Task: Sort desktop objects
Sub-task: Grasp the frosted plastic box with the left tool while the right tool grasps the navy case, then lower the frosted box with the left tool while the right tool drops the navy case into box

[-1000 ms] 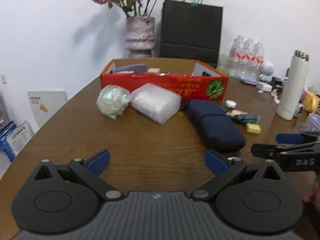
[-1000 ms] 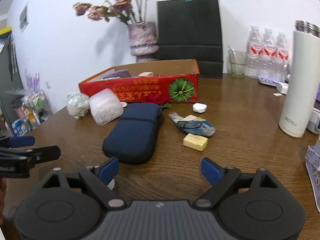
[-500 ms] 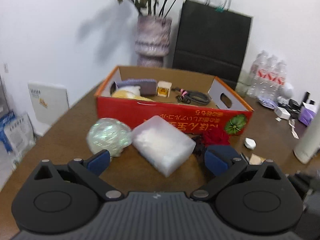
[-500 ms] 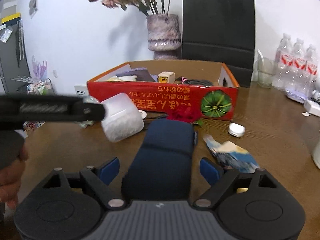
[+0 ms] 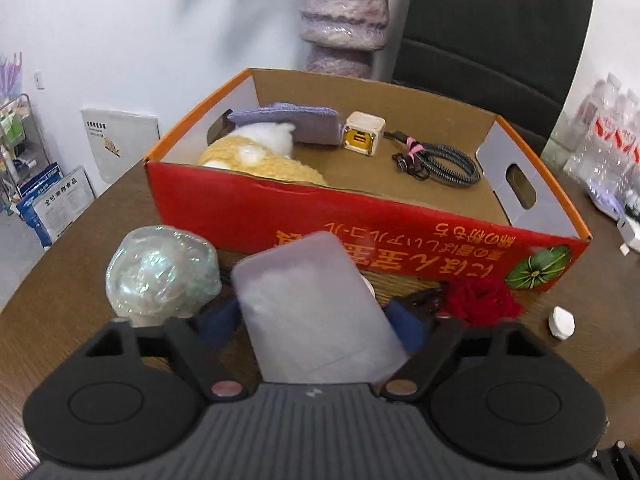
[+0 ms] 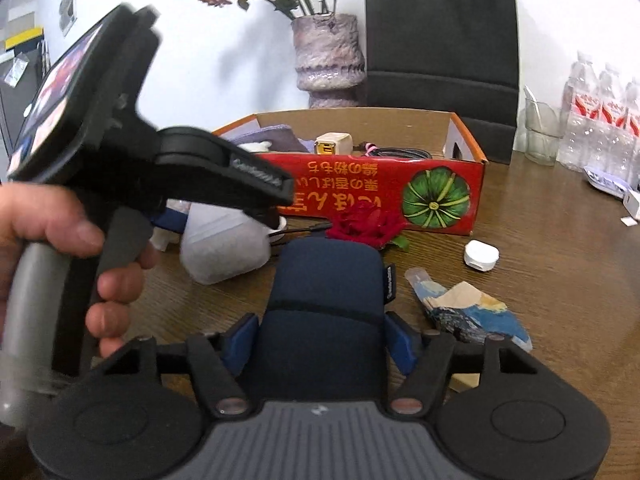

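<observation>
Round wooden table [image 6: 540, 264], sorting partly done. Red cardboard box [image 5: 360, 220] at far centre, open top, already holding: yellow-and-white plush [image 5: 256, 152] at left, purple pouch [image 5: 296, 120] behind it, small cream charger cube [image 5: 365, 134] mid, coiled black cable [image 5: 444, 162] right. Right half of box floor mostly bare, plenty of room.

Still out on table, largest first:
- Navy soft case [image 6: 324, 304], near centre, long axis pointing toward box. Right gripper [image 6: 320, 338] straddling its near end, jaws closing, blue pads right at the case sides; firm pinch or not, cannot tell yet.
- Frosted plastic container [image 5: 312, 312], just near of box front wall, left of case. Left gripper [image 5: 316, 320] around it, jaws closing, container between the pads; contact looks close on both sides but grip not confirmed.
- Iridescent wrapped ball [image 5: 164, 276], touching or just beside container's left side.
- Red fabric flower [image 6: 368, 226], against box front, at far end of case.
- Blue-printed paper packet [image 6: 468, 312], right of case.
- White earbud case [image 6: 482, 255], right of flower.

Estimate: four items in, six-ish left. Both pickups in progress, nothing lifted. Watch ball getting nudged when container comes up.
</observation>
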`<state>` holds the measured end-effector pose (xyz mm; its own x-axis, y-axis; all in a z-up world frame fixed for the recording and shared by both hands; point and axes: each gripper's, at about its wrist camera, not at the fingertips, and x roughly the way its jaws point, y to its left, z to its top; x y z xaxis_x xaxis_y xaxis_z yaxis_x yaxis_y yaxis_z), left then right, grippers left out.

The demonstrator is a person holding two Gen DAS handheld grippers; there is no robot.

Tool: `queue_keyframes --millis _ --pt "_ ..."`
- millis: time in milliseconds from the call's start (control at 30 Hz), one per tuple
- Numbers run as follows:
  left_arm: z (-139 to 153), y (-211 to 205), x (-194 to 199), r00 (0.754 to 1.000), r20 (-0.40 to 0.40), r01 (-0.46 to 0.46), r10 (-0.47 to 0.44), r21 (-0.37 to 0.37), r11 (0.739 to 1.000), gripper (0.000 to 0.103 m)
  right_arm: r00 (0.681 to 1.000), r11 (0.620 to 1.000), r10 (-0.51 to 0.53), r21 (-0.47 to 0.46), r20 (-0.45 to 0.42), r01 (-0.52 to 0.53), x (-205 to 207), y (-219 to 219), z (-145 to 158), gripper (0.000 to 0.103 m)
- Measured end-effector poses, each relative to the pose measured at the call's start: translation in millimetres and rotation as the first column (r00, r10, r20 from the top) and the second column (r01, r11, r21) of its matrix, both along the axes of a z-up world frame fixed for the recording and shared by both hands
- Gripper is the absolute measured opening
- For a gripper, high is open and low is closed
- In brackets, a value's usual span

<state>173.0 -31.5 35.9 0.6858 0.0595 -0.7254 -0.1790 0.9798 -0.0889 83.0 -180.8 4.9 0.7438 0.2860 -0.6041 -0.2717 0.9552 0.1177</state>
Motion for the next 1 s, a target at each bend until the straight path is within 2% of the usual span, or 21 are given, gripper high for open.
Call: queue_keyframes --millis 67,167,233,467,600,767,1000 --pt "0 0 -9 1.000 0.008 0.009 -0.009 -0.002 1.000 0.070 1.000 1.000 -0.011 0.009 -0.001 0.011 -2 -5 1 0.064" --pt "2 1 -22 1.000 0.020 0.023 -0.023 -0.008 1.000 0.067 1.000 1.000 -0.020 0.003 0.006 0.020 -4 -9 2 0.063" --pt "6 -1 -32 0.998 0.029 0.049 -0.049 0.011 0.999 0.067 1.000 0.999 -0.029 0.018 0.010 0.029 -7 -13 2 0.062" --pt "41 2 -99 0.979 0.151 0.133 -0.137 0.035 0.991 0.066 0.996 0.994 -0.060 0.100 0.062 0.054 -13 -29 9 0.062" --pt "46 11 -125 0.978 0.157 0.135 -0.136 0.015 0.991 0.066 0.993 0.992 -0.056 0.116 0.102 0.044 -22 -31 14 0.062" --pt "48 18 -144 0.978 0.166 0.128 -0.129 0.017 0.992 0.067 0.986 0.990 -0.078 0.126 0.148 0.060 -45 -36 24 0.062" --pt "53 21 -154 0.967 0.203 0.157 -0.153 -0.004 0.988 0.066 0.979 0.987 -0.117 0.127 0.165 0.097 -67 -46 35 0.062"
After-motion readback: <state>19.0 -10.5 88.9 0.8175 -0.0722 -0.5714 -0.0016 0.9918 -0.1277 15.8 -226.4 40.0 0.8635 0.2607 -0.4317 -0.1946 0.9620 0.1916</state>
